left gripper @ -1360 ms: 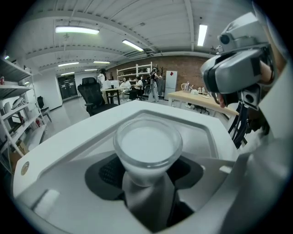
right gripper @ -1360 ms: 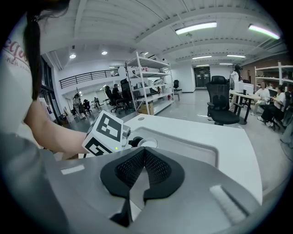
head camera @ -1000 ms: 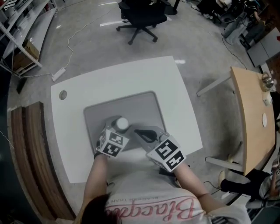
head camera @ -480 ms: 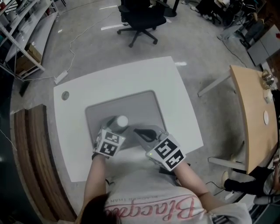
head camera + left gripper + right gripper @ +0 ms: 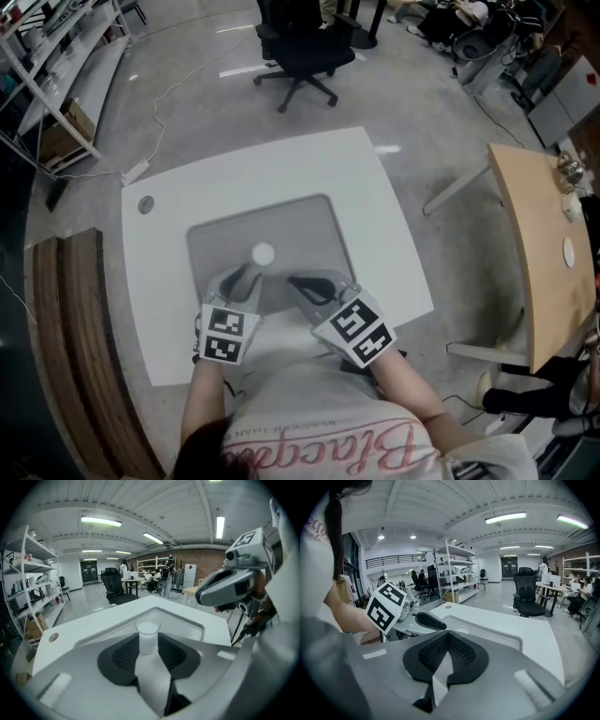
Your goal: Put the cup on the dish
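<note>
Fingers [image 5: 123, 657] of left gripper [image 5: 243, 279] closing clear of cup [image 5: 148, 637] on dish [image 5: 309, 225].

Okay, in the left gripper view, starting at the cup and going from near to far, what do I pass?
cup → far rim of the gray tray that it stands on → far edge of the white table → black office chair → brick wall

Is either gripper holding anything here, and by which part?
Nothing is held. On the left gripper the jaws are closing, but their pads do not touch the cup, which stands free. The right gripper is shut and empty.
</note>
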